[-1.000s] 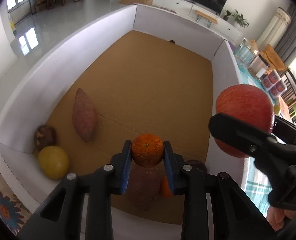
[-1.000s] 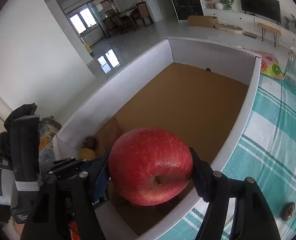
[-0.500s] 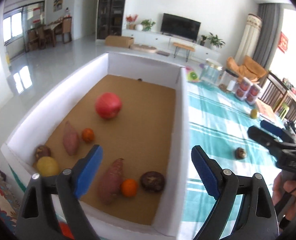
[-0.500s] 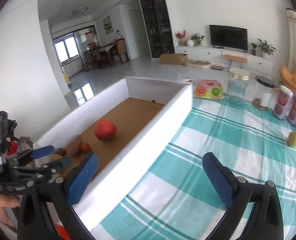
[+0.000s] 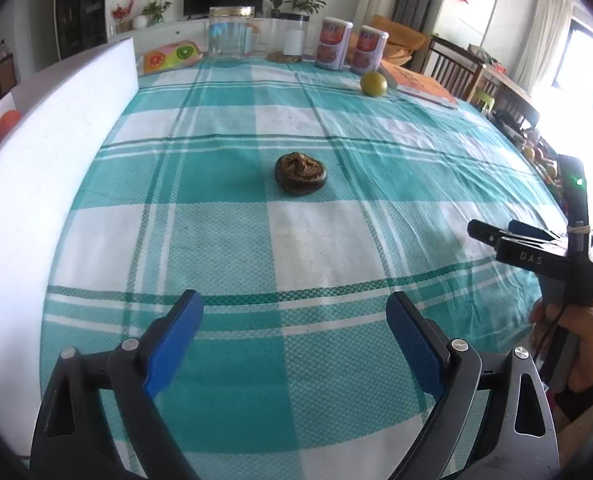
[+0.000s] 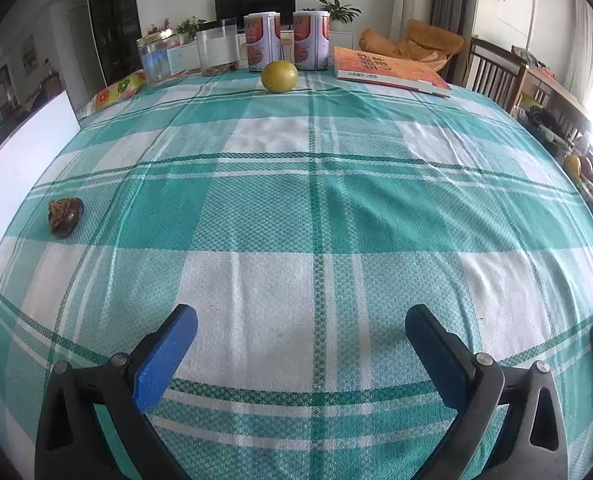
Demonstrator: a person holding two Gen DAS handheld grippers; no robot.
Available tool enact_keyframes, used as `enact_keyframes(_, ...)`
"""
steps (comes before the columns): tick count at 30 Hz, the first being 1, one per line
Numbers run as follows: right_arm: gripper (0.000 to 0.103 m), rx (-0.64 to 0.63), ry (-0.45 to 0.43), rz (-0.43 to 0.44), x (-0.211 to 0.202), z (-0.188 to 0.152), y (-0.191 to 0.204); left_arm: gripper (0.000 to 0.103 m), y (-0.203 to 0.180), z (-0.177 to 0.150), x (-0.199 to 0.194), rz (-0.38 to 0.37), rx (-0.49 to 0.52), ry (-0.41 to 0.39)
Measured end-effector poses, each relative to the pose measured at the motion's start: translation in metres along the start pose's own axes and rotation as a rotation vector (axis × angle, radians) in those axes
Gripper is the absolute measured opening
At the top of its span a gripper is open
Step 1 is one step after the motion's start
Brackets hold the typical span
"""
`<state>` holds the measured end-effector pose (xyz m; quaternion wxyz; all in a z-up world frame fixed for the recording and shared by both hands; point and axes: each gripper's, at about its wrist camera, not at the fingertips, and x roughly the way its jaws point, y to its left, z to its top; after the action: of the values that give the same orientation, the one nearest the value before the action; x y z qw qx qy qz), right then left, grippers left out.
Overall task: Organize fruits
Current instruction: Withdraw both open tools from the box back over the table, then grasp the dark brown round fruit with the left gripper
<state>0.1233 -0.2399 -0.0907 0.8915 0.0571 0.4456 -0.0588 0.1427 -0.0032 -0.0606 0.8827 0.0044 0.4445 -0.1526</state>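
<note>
My left gripper point(image 5: 294, 304) hovers over the teal checked tablecloth point(image 5: 224, 240), its jaws opening with nothing between them. Straight ahead of it lies a dark brown wrinkled fruit point(image 5: 300, 174), apart from the fingers. A yellow-green round fruit point(image 5: 373, 84) sits farther back on the right. My right gripper point(image 6: 302, 316) is open and empty over the cloth. From it, the brown fruit point(image 6: 65, 216) lies far left and the yellow-green fruit point(image 6: 279, 76) far ahead. The white box wall point(image 5: 56, 140) stands left, with an orange-red fruit point(image 5: 7, 124) showing behind it.
At the table's far edge stand glass jars point(image 6: 160, 58), two cans point(image 6: 288, 42), an orange book point(image 6: 388, 70) and a fruit-print pouch point(image 5: 168, 56). Wooden chairs point(image 6: 496, 76) are at the right. A hand point(image 5: 576, 344) holds the right gripper point(image 5: 496, 227).
Both grippers let go of their fruit, the tangerine and the apple, inside the box, opened wide, and swung right from the box to over the tablecloth.
</note>
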Motion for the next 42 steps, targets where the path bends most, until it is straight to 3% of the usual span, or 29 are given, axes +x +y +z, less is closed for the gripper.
enact_keyframes(4, 0.103, -0.029, 0.020, -0.046, 0.007, 0.002, 0.007, 0.094, -0.003, 0.001, 0.017, 0.072, 0.037, -0.025)
enact_keyframes(10, 0.103, -0.032, 0.021, -0.047, 0.009, 0.002, 0.008, 0.094, 0.003, -0.004, 0.028, 0.091, 0.014, -0.028)
enact_keyframes(38, 0.103, -0.033, 0.021, -0.046, 0.009, 0.003, 0.008, 0.098, -0.003, -0.003, 0.035, 0.101, 0.050, 0.000)
enact_keyframes(42, 0.103, -0.033, 0.021, -0.046, 0.009, 0.003, 0.008, 0.099, 0.001, -0.003, 0.032, 0.070, 0.033, -0.008)
